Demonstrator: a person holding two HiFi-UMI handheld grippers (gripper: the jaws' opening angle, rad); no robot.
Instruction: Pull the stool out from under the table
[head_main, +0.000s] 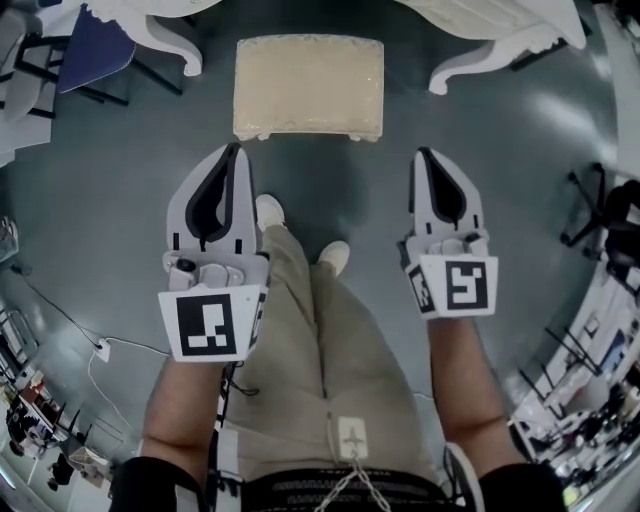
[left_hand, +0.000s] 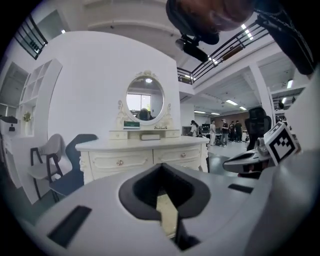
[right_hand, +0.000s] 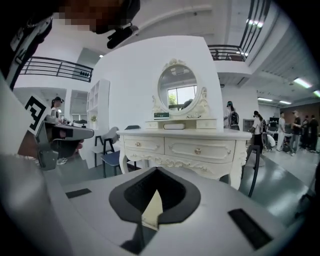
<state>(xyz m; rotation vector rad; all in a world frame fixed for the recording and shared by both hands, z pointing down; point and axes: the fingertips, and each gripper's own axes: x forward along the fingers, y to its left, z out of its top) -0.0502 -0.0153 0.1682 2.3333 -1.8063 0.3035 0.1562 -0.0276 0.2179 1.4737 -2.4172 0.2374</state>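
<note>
Showing cream, rectangular, padded stool, upright.

Grey floor, white wall, blue chair and black balcony railing are recorded; ceiling strip lights are lit.

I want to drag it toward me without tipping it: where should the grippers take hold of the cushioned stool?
Probably the near long edge of the stool, one gripper toward each front corner, approached from the side facing the left gripper and right gripper. That edge lies open toward them, while table legs flank its short ends. Both grippers are shut, so they would open first.
</note>
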